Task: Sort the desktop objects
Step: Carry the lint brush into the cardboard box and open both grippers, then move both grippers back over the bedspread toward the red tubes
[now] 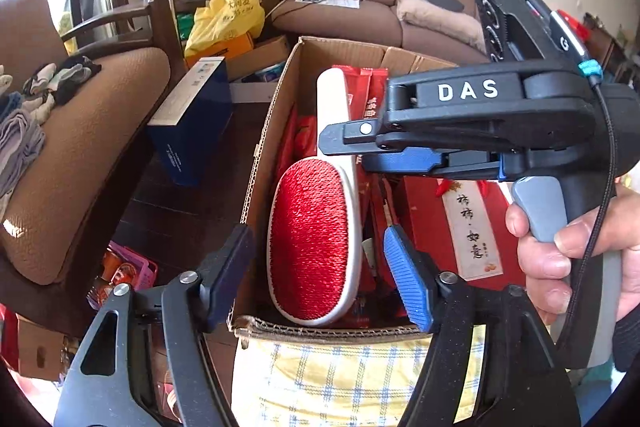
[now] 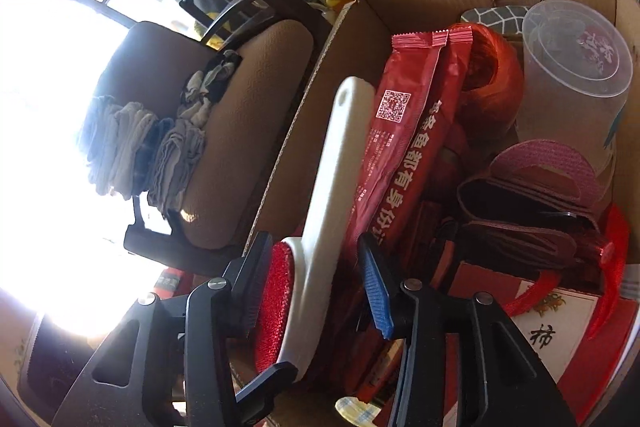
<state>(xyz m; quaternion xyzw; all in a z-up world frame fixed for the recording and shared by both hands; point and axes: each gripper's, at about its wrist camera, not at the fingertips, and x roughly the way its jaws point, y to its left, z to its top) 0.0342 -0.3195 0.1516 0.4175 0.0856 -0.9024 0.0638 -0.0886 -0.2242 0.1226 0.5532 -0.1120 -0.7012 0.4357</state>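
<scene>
Lint brush (image 1: 316, 239) is sitting in the cardboard box (image 1: 264, 143) ahead of both my tools, standing on edge against the box's left wall, its long axis running away from me: the red bristle head is lying at the near end and the white handle (image 2: 340, 155) is pointing toward the far wall. My left gripper (image 1: 316, 275) is hovering spread wide just above the near rim of the box, its fingers either side of the red head without touching it. My right gripper (image 2: 312, 291) is reaching in from my right, and I am seeing its jaws spread as well; through its own camera the brush's neck is passing between the two fingers, though I cannot tell whether either pad is touching it. From the left wrist I am seeing my right hand (image 1: 572, 239) wrapped round the grey trigger and the red pad face-on, plus a yellow checked cloth (image 1: 352, 379) below the box's near edge. From the right wrist I am seeing what that view hides: the hole at the handle's tip, a red packet (image 2: 404, 143) lying beside the handle on its right, a frosted plastic cup (image 2: 576, 75) in the far right corner and a coil of pink strap (image 2: 548, 171) nearer me.
</scene>
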